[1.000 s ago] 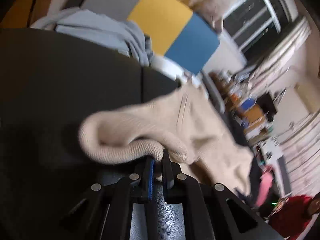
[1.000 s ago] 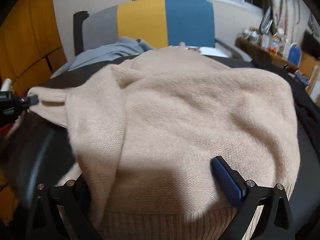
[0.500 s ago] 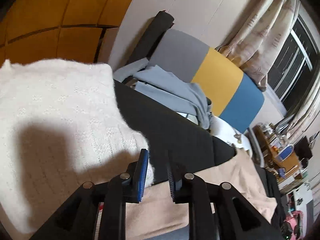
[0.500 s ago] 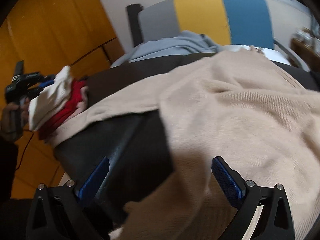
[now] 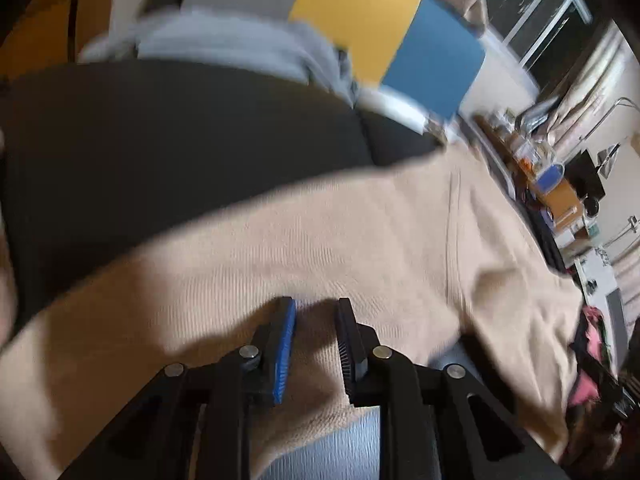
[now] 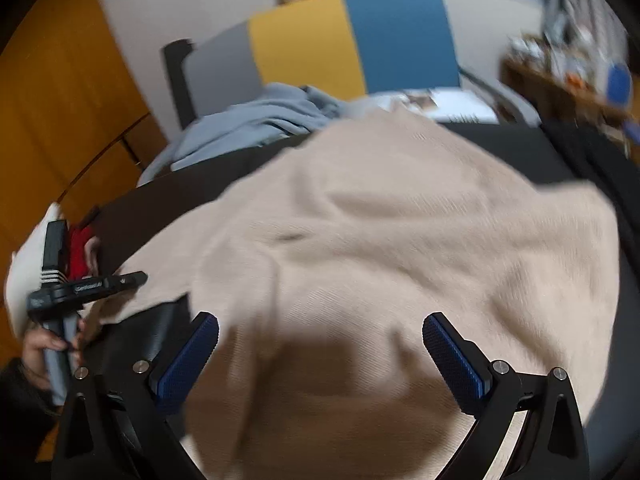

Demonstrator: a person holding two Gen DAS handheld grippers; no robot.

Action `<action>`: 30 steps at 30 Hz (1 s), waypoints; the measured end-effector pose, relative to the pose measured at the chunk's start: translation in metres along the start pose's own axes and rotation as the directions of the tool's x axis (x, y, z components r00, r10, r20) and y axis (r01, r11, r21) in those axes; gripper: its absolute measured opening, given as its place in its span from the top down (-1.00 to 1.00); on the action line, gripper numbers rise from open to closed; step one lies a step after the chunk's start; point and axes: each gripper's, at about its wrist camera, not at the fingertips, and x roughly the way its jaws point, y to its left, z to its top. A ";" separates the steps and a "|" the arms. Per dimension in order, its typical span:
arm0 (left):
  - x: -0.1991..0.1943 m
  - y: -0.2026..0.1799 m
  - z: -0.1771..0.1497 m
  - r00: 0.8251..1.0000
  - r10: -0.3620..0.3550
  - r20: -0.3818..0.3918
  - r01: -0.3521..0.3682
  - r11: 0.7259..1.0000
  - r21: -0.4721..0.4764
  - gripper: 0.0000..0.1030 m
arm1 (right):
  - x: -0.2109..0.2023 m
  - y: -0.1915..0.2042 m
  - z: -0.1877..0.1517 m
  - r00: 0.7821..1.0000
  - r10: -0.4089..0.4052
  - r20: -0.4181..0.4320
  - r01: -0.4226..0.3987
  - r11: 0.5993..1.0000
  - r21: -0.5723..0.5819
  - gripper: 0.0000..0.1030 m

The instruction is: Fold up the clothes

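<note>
A beige knit sweater (image 6: 380, 248) lies spread over a black seat surface (image 5: 160, 152); it also fills the lower part of the left wrist view (image 5: 320, 248). My left gripper (image 5: 316, 308) hovers just above the sweater's sleeve with its jaws a little apart and nothing between them; it shows at the left of the right wrist view (image 6: 80, 292). My right gripper (image 6: 320, 328) is wide open above the sweater's near hem, with nothing in it.
A light blue garment (image 6: 256, 120) lies at the back by a grey, yellow and blue backrest (image 6: 340, 40). A white knit and a red garment (image 6: 80, 248) sit at the left edge. A cluttered shelf (image 5: 552, 184) stands to the right. An orange cabinet (image 6: 60, 120) stands on the left.
My left gripper let go of the sleeve cuff, swung out to the white knit at the left, then came back over the beige sweater. The sleeve now lies stretched out flat.
</note>
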 end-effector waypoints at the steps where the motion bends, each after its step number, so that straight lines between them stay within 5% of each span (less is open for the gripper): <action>1: 0.005 -0.001 0.010 1.000 0.009 -0.009 -0.009 1.000 0.009 0.62 | 0.004 -0.007 -0.002 1.000 0.006 -0.015 -0.005 1.000 0.022 -1.00; 9: 0.024 0.040 0.087 0.976 0.216 -0.025 -0.216 0.976 0.016 0.76 | 0.046 0.040 -0.025 0.962 0.237 -0.135 -0.243 0.970 -0.029 -1.00; 16: 0.017 0.081 0.122 0.900 0.434 -0.042 -0.436 0.899 -0.047 0.65 | 0.061 0.102 -0.023 0.901 0.400 -0.169 -0.417 0.905 -0.083 -1.00; 20: -0.029 0.072 0.101 0.932 0.357 0.058 -0.349 0.930 -0.116 0.56 | 0.036 0.091 -0.025 0.910 0.398 -0.120 -0.409 0.908 -0.088 -1.00; 23: -0.056 0.038 0.071 0.970 0.206 0.126 -0.201 0.978 -0.051 0.48 | 0.008 0.038 -0.027 0.950 0.311 -0.021 -0.310 0.950 0.022 -1.00; 26: -0.060 -0.008 0.035 0.995 0.021 0.094 -0.027 0.998 0.063 0.46 | -0.019 -0.027 -0.030 0.982 0.171 0.076 -0.183 0.965 0.187 -1.00; 30: -0.049 -0.068 -0.004 0.991 -0.130 0.005 0.127 0.972 0.198 0.45 | -0.026 -0.088 -0.032 0.997 0.005 0.073 -0.032 0.926 0.376 -1.00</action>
